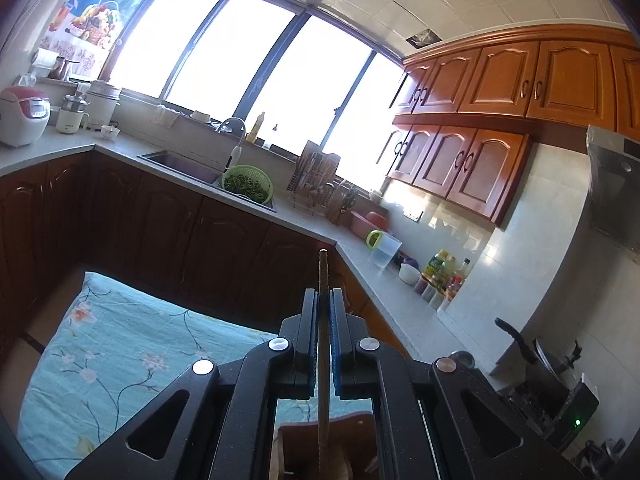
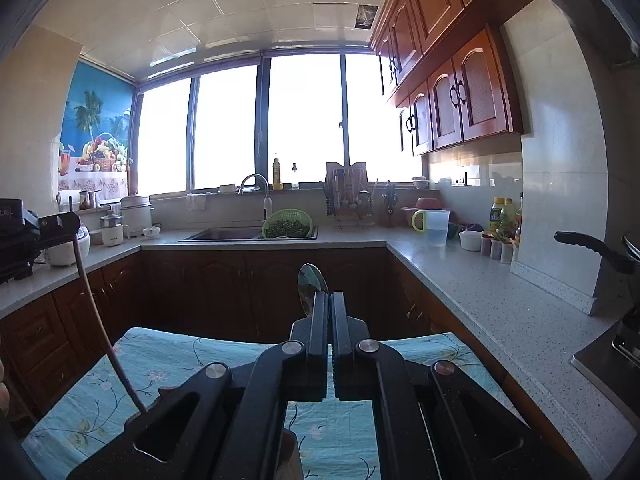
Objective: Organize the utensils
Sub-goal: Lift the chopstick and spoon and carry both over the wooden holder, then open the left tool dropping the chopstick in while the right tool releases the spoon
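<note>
Above the floral-clothed table [image 1: 104, 344], the left gripper [image 1: 324, 300] is clamping a wooden chopstick [image 1: 323, 280] upright between its closed jaws, while the right gripper [image 2: 330, 304] is pinching a metal spoon [image 2: 310, 280], bowl protruding beyond the jaws.

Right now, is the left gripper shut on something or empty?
Shut: the left gripper clamps a thin brown stick that pokes past its fingertips.

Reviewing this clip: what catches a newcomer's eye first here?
The bright window behind the sink dominates both views. Up close, the left gripper is shut on a chopstick and the right gripper on a metal spoon, both above the floral blue cloth.
</note>
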